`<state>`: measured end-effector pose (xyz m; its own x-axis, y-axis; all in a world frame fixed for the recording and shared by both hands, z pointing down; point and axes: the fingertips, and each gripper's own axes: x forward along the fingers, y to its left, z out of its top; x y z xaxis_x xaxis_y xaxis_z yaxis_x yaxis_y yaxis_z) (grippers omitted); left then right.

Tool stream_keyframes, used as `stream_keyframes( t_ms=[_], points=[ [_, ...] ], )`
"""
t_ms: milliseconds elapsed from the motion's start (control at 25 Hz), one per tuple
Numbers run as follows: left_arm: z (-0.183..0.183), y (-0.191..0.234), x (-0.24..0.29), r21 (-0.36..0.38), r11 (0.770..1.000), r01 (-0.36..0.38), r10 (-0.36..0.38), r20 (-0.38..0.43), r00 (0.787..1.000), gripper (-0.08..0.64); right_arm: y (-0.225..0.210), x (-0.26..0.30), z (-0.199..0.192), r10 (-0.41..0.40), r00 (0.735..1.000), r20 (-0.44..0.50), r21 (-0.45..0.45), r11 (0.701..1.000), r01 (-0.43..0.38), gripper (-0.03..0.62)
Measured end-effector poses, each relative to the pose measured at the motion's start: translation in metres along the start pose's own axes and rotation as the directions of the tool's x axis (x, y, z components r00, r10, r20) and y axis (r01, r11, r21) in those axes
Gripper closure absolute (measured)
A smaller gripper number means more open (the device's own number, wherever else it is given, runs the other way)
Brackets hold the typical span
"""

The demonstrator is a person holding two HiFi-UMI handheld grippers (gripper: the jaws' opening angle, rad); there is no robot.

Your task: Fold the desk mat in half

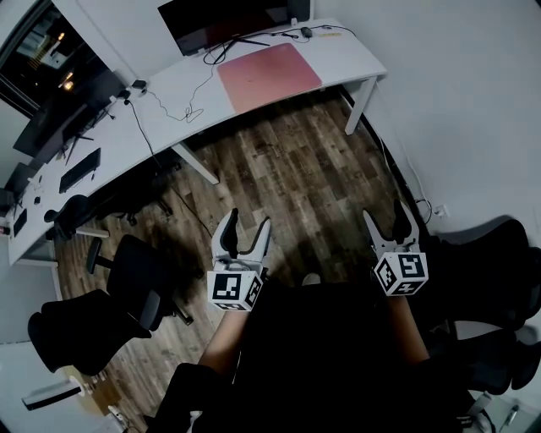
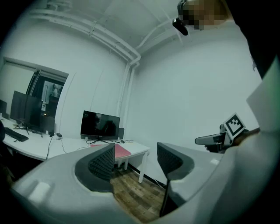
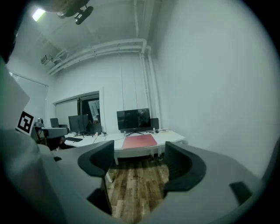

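Here we hold both grippers out over the wood floor (image 1: 296,169), well apart from the white desk (image 1: 169,93). Our left gripper (image 1: 249,218) has its jaws spread wide with nothing between them, and our right gripper (image 1: 383,211) stands just as wide and just as empty. The pink desk mat (image 1: 269,74) lies flat and unfolded on the desk, just in front of the dark monitor (image 1: 224,19) and near the desk's right end. A black office chair (image 1: 127,271) stands at our left.

Matt red desk mat (image 1: 269,74), wood-plank floor (image 1: 296,178)
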<state>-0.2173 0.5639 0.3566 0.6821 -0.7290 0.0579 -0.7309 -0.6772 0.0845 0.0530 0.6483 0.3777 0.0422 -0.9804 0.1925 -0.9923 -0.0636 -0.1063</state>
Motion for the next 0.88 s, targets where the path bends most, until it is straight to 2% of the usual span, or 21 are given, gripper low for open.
stream_keyframes(
  t_ms=[120,320,480,720,880],
  points=[
    [0.0,0.004,0.0,-0.005,0.999,-0.032,0.032,0.007,0.999,0.238,0.002,-0.002,-0.004,0.013,1.0,-0.007,0.008,1.0,-0.013,0.241],
    [-0.007,0.003,0.005,-0.024,0.999,-0.049,0.049,0.001,0.999,0.23,0.001,-0.001,-0.006,0.051,0.999,-0.008,0.004,0.999,-0.051,0.241],
    [-0.012,-0.002,0.004,-0.026,0.997,-0.074,0.074,-0.012,0.997,0.23,-0.015,-0.005,-0.017,0.025,0.998,-0.054,-0.008,1.0,-0.025,0.242],
    [-0.021,-0.018,0.009,-0.027,0.998,-0.055,0.054,-0.039,0.998,0.23,-0.029,-0.005,-0.034,0.033,0.997,-0.073,0.034,0.999,-0.031,0.242],
    [-0.026,-0.015,0.024,-0.085,0.995,-0.045,0.04,-0.055,0.998,0.23,-0.028,0.006,-0.045,0.057,0.993,-0.105,0.045,0.998,-0.053,0.242]
  ],
)
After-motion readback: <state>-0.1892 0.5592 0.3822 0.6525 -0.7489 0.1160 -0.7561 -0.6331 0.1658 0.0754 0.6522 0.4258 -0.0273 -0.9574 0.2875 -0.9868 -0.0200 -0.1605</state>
